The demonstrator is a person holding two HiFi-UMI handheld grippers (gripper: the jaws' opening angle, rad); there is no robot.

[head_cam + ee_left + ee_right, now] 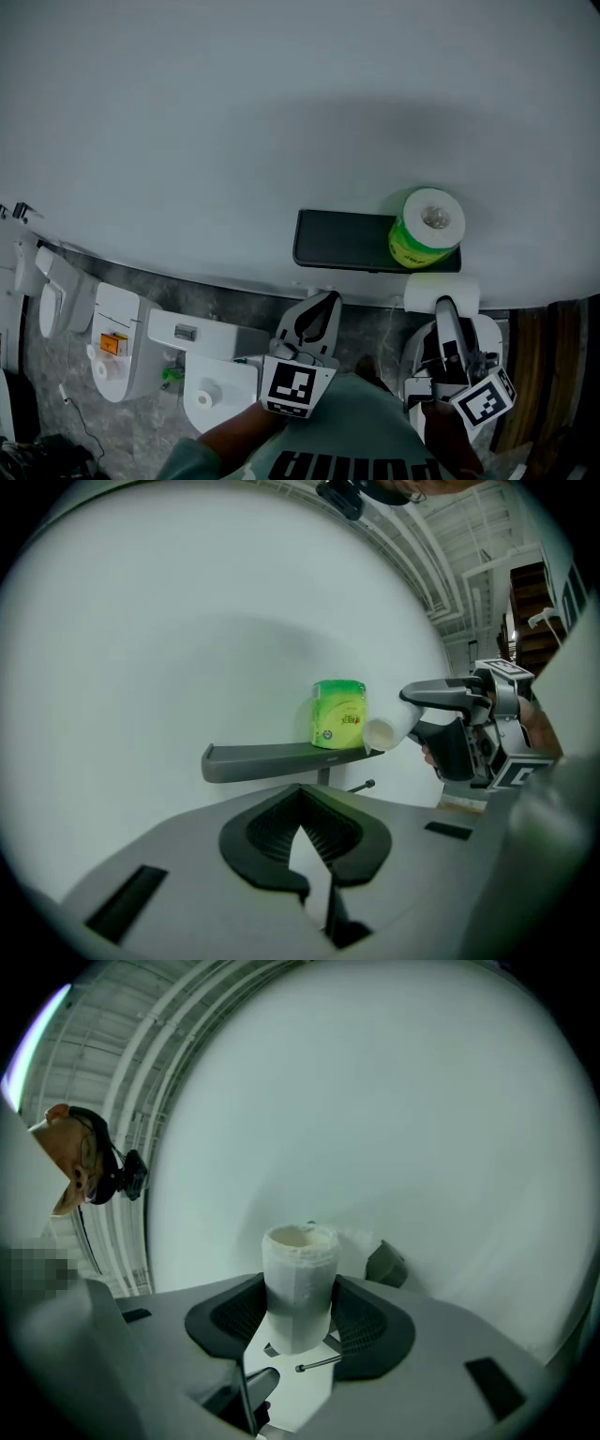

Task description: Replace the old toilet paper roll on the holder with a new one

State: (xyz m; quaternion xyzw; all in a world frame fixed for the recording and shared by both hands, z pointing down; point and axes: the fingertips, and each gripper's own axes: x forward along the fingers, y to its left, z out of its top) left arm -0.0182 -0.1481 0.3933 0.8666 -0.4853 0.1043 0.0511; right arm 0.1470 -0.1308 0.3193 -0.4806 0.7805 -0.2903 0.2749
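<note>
**Inspector:** Head view first. What was recorded?

**Assessor:** A dark grey flat holder shelf (342, 242) was fixed to the plain white wall (234, 112). A green-wrapped new toilet paper roll (427, 230) stood upright on the shelf's right end. The left gripper (322, 305) pointed at the wall below the shelf's left half. The right gripper (445, 305) sat below the right end, carrying a white, nearly spent old toilet paper roll (441, 292) on the near side of the shelf.

**Inspector:** Left gripper view?

**Assessor:** Its jaws met at the tips, with nothing between them. Beyond them the green-wrapped roll stood on the shelf. The old roll was just right of it, level with the shelf edge, in the right gripper. A thin metal rod (359, 787) projected beneath the shelf.

**Inspector:** Right gripper view?

**Assessor:** The jaws were part-way apart and clamped on the old roll, one dark ribbed pad against each side. The roll stood on end, its open core facing the wall.
</note>
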